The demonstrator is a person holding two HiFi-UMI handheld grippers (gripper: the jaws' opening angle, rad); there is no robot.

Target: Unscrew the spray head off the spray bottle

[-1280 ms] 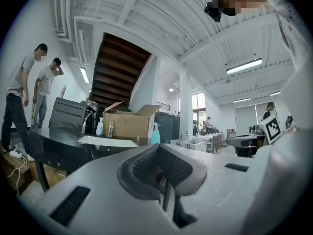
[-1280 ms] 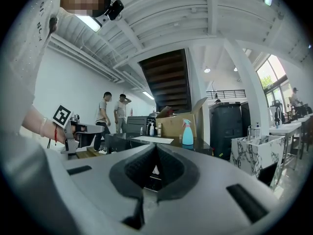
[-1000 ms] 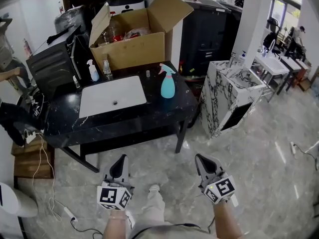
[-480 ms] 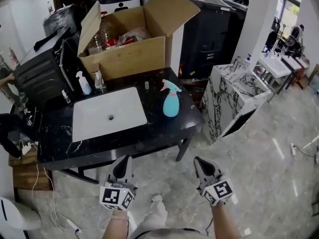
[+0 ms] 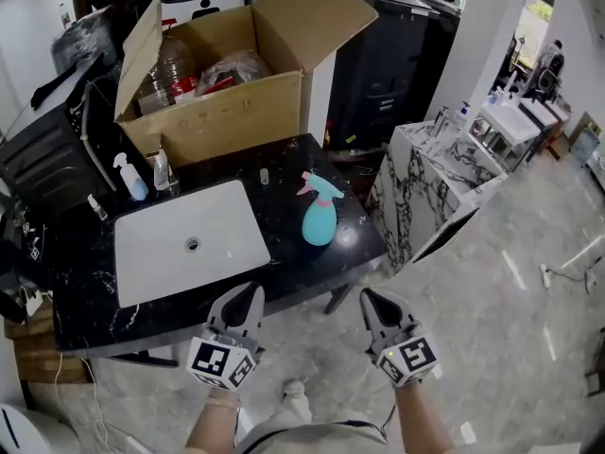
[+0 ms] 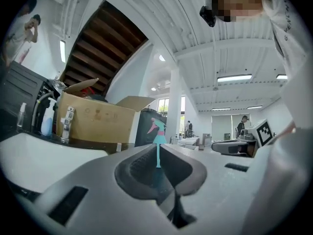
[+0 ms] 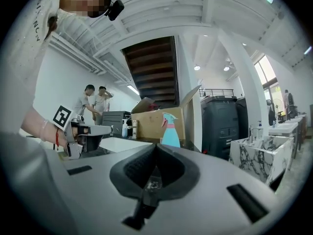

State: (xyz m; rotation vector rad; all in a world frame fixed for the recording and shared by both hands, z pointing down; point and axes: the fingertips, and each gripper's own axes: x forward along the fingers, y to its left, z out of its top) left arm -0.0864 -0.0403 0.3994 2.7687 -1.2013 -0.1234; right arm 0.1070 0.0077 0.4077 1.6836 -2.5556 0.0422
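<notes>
A teal spray bottle (image 5: 319, 221) with a pink spray head (image 5: 315, 184) stands upright on the black marble table (image 5: 284, 253), right of the white sink basin (image 5: 186, 241). It shows far ahead as the spray bottle (image 6: 159, 135) in the left gripper view and the spray bottle (image 7: 170, 132) in the right gripper view. My left gripper (image 5: 243, 301) and right gripper (image 5: 372, 301) hover below the table's front edge, both shut with nothing in them, well short of the bottle.
An open cardboard box (image 5: 213, 93) with bottles and bags sits at the table's back. A small pump bottle (image 5: 129, 178) and a faucet (image 5: 162, 168) stand behind the basin. A marble-patterned cabinet (image 5: 425, 197) is to the right. Two people (image 7: 95, 102) stand far off.
The view has moved closer to the table; the bottle and the sink now lie nearer to both grippers. Both grippers stay shut and keep their spacing.
</notes>
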